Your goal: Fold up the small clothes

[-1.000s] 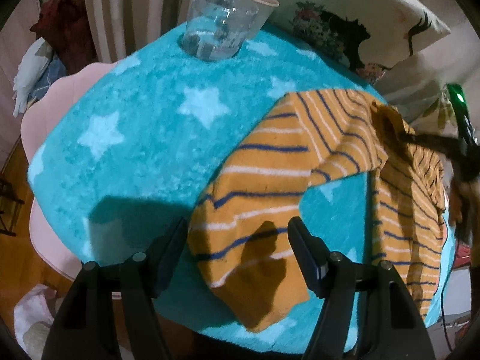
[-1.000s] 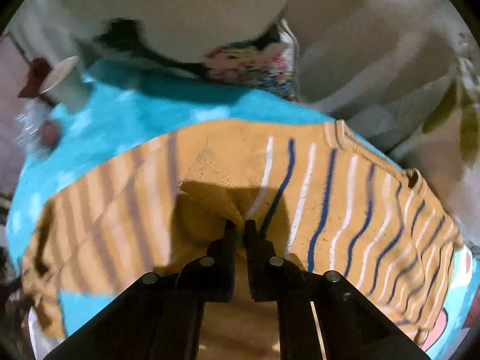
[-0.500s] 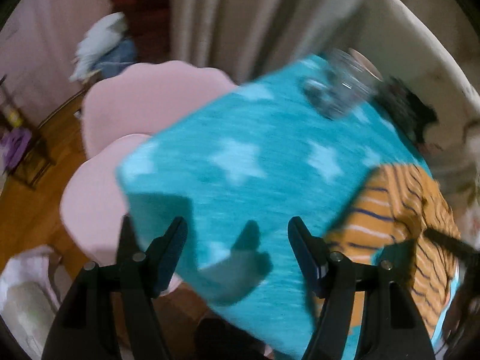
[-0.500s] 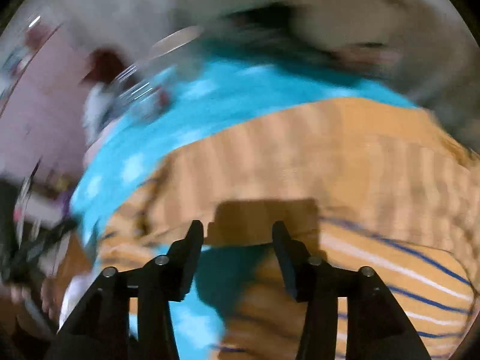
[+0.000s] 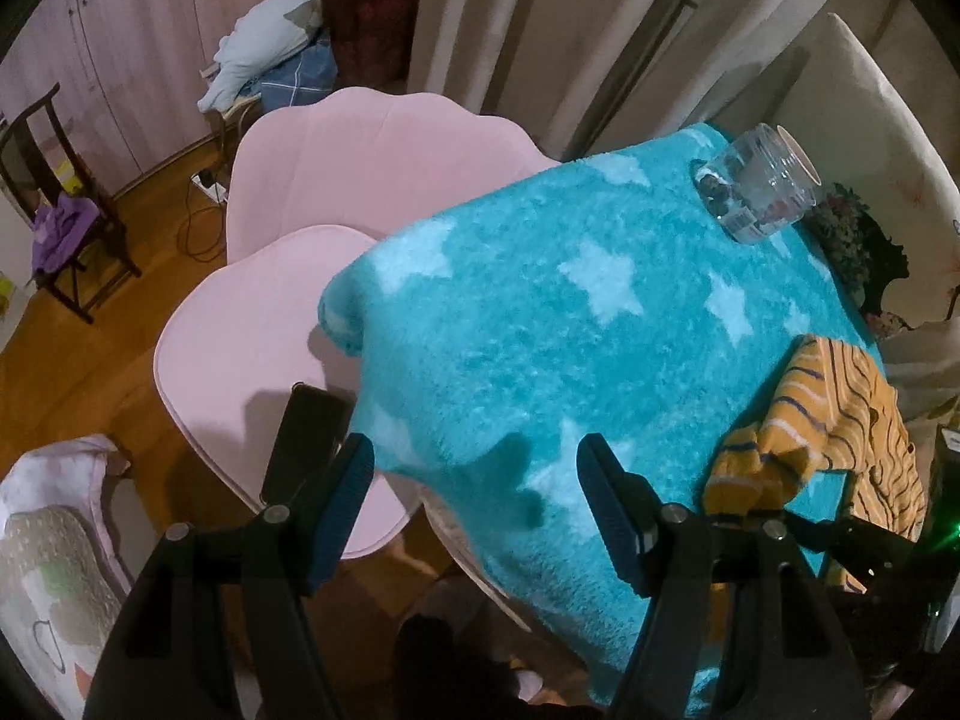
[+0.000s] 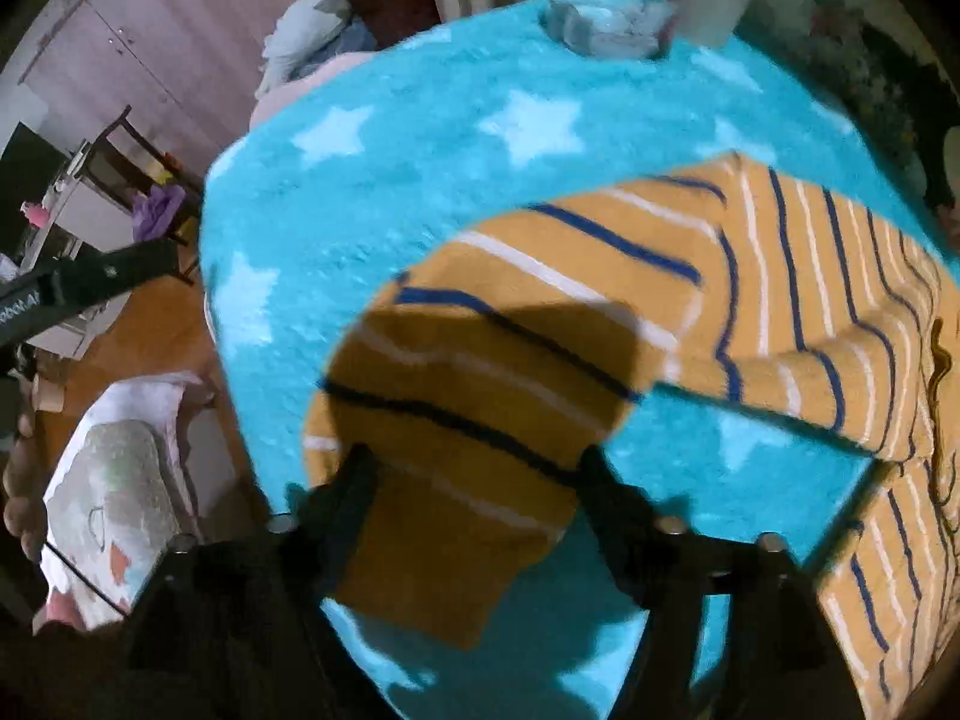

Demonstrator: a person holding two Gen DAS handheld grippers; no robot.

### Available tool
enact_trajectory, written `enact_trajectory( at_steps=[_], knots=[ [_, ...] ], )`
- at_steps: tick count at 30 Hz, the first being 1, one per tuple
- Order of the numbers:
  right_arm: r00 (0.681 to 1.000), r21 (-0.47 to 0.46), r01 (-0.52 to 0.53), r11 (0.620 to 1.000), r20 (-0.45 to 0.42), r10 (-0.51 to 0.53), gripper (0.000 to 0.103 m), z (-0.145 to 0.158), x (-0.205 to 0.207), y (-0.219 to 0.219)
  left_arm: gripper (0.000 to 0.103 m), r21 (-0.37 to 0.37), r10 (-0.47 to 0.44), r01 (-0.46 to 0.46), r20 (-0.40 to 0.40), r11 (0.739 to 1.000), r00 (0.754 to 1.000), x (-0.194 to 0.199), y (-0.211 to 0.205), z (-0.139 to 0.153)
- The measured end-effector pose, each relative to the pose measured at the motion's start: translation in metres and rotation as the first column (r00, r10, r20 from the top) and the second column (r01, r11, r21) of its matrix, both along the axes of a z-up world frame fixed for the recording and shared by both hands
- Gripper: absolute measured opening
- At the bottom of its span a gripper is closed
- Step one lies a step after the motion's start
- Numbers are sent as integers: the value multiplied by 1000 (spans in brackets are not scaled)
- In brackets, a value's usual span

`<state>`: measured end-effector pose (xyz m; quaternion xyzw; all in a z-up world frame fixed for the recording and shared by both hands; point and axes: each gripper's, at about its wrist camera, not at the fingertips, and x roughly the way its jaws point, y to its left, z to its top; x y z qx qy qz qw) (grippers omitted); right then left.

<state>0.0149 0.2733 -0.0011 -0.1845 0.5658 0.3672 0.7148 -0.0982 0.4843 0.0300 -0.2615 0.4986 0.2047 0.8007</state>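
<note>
Left gripper [image 5: 477,474]: jaws stand wide apart with nothing between them, hanging over the near left edge of the blanket.
Pink chair [image 5: 372,180]: left of the table, its scalloped seat partly under the blanket's corner.
Blanket [image 5: 540,312]: turquoise with pale stars, spread over the table.
Glass jar [image 5: 759,186]: lying on its side at the far edge of the blanket, a pale cup just behind it.
Striped garment [image 6: 600,324]: orange with blue and white stripes, on the right part of the blanket, one sleeve stretched toward the near edge.
Right gripper [image 6: 474,474]: jaws closing, the sleeve's end lying between them; pads apart from the cloth, no grip.
</note>
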Motion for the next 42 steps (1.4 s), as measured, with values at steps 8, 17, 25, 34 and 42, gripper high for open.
enact_trajectory(
  at_steps=[8, 17, 25, 34, 42],
  knots=[
    [995, 65, 75, 995, 60, -79, 11, 38, 31, -19, 69, 11, -72, 71, 11, 997, 997, 20, -26, 7],
    [935, 209, 190, 959, 258, -242, 11, 154, 57, -138, 69, 94, -149, 144, 50, 985, 988, 31, -99, 47],
    [768, 375, 567, 734, 81, -635, 13, 170, 95, -398, 70, 146, -200, 193, 34, 970, 979, 25, -188, 66],
    [512, 194, 838, 511, 48, -858, 47, 71, 58, -570, 71, 173, -274, 272, -12, 947, 962, 21, -277, 64],
    [593, 260, 775, 576, 16, -805, 51, 65, 50, -569, 72, 184, -337, 335, -24, 924, 941, 14, -328, 62]
  ],
)
